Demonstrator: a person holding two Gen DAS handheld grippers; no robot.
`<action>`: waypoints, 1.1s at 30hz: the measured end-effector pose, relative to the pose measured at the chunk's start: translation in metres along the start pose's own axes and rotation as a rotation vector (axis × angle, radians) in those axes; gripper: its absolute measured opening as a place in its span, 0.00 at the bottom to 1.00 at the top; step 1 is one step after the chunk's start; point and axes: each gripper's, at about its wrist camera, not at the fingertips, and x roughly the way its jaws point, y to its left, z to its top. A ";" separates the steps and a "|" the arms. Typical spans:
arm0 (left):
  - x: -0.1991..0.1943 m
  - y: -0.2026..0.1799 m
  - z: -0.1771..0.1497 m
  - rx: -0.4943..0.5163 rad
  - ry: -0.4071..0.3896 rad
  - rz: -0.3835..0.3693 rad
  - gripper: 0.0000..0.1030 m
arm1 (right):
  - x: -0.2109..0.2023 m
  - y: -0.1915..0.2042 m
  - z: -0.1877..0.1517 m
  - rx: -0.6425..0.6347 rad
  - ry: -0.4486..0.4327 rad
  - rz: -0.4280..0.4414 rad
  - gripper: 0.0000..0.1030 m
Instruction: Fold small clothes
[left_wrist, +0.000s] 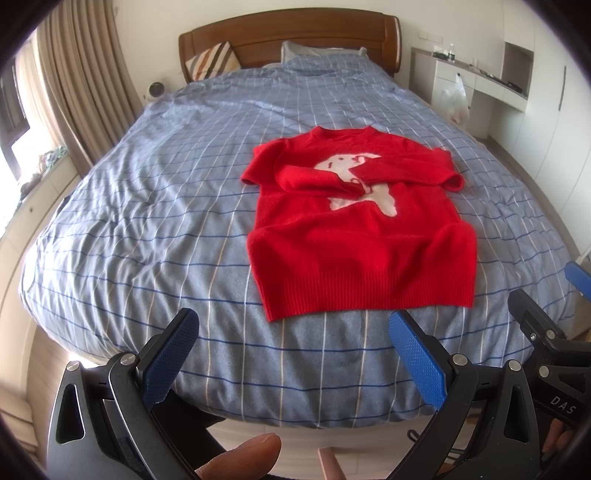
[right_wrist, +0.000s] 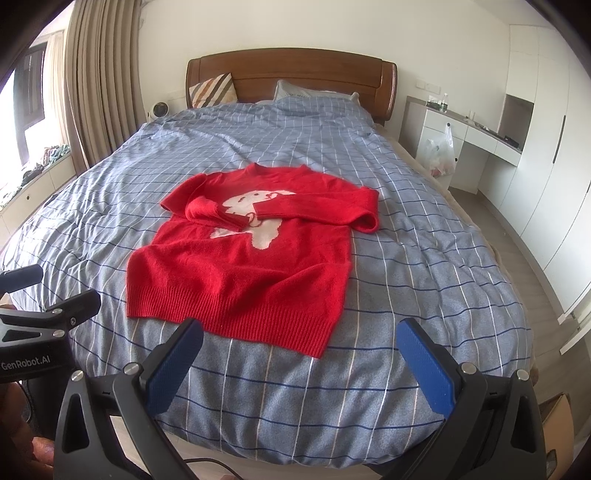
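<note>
Left wrist view showed a red sweater (left_wrist: 354, 236) lying flat at centre frame on the blue checked bedspread (left_wrist: 147, 206), both sleeves folded across its white animal motif. At the bottom edge the left gripper (left_wrist: 291, 350) hung released, its blue pads wide apart, holding nothing. Right wrist view put the right gripper (right_wrist: 299, 354) likewise spread and unladen just below the sweater's ribbed hem (right_wrist: 236, 321).

bed, blue checked cover (right_wrist: 424, 258) | striped cushion (right_wrist: 213, 90) at wooden headboard (right_wrist: 295, 70) | plastic bag (right_wrist: 441, 153) by desk
</note>
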 end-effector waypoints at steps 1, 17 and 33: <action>0.000 0.000 0.000 0.000 0.000 0.000 1.00 | 0.000 0.002 -0.001 -0.007 -0.001 -0.006 1.00; 0.047 0.046 0.010 -0.078 0.048 -0.033 1.00 | 0.020 -0.047 -0.001 0.094 0.009 -0.023 1.00; 0.157 0.063 -0.008 -0.127 0.185 -0.204 0.03 | 0.163 -0.077 -0.048 0.357 0.287 0.408 0.05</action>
